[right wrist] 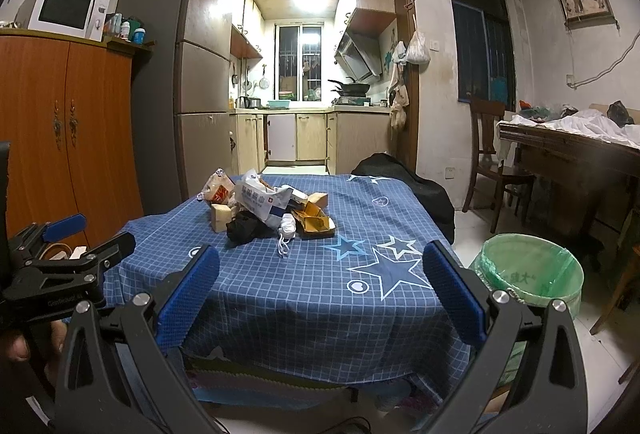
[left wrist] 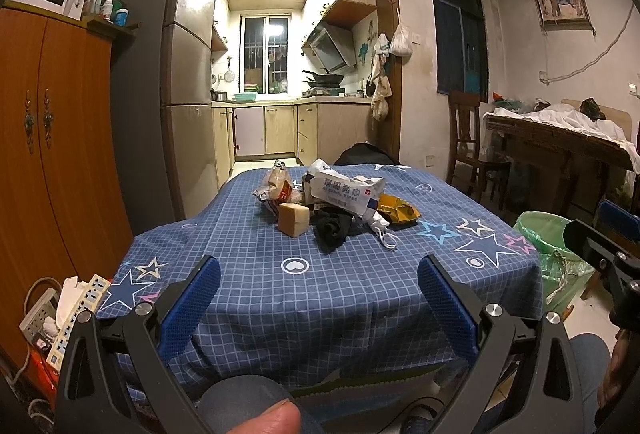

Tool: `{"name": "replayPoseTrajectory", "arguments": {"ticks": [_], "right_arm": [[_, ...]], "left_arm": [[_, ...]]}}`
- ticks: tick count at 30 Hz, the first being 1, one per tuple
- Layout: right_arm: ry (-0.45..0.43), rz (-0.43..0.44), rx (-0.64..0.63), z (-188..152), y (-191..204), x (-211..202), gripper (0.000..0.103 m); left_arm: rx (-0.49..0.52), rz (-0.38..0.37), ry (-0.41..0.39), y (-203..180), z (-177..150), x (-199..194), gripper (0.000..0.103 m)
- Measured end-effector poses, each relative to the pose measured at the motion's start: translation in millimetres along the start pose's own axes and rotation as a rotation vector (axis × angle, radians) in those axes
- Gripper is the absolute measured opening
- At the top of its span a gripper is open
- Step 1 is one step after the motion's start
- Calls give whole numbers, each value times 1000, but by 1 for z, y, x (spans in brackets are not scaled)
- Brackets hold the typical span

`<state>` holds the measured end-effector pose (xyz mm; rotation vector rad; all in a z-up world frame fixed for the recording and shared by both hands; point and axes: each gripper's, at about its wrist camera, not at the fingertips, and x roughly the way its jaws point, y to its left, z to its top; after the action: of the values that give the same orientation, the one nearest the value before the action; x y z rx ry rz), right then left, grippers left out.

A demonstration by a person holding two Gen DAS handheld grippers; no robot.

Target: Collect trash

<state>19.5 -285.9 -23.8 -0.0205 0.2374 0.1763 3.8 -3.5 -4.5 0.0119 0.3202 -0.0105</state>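
A heap of trash lies on the far half of a table with a blue checked cloth: a white alcohol-wipes pack, a tan block, a black crumpled cloth, a gold wrapper, a snack bag and a white face mask. The right wrist view shows the same heap, with the wipes pack and mask. My left gripper is open at the table's near edge. My right gripper is open too, well short of the heap. Both are empty.
A bin with a green liner stands on the floor right of the table. An orange cabinet and power strips are at the left. A chair and a cluttered dark table stand at the right. A kitchen lies beyond.
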Motion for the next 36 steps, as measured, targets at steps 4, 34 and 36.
{"name": "replayPoseTrajectory", "arguments": {"ticks": [4,34,36], "right_arm": [[3,0,0,0,-1,0,98],[311,219,13,12,-24,134,98],[335,226,12,6,-23,141,98]], "left_arm": [[2,-1,5,0,0,1,98],[-237,-119,306,109,61,233,98],[-229,-130,310,116,74,258,98]]}}
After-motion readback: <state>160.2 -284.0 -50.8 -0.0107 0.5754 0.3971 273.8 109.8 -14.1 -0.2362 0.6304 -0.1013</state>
